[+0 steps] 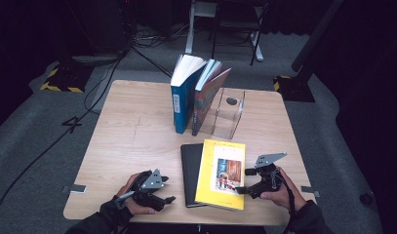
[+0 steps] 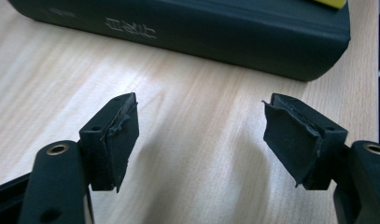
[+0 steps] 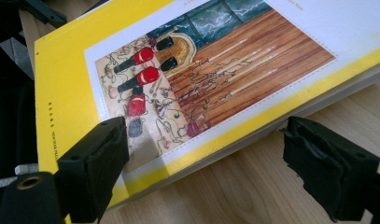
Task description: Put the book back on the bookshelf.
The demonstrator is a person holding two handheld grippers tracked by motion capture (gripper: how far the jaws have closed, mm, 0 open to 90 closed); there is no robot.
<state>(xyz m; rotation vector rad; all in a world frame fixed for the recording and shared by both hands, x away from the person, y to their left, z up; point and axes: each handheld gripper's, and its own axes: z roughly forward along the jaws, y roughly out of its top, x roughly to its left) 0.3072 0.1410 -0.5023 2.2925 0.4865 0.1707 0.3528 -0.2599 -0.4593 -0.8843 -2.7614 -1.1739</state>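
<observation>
Two books already stand upright at the far side of the table, a thick blue-spined volume and a slimmer red-covered one, both leaning against a clear acrylic bookend box; two more wait flat near the person. A yellow paperback with a picture on its cover lies partly over a black hardcover book, so the shelving looks about half done. The right gripper sits at the paperback's near right edge with its jaws spread, one over the cover and one over the tabletop, not yet pinching. The left gripper rests low over bare wood beside the black book, its jaws apart with nothing between them. Judging by this, lifting the yellow paperback comes next. The work surface is a pale wood-grain table with rounded corners, set on grey carpet in a dark room, with cables, stand bases and a chair frame behind.
</observation>
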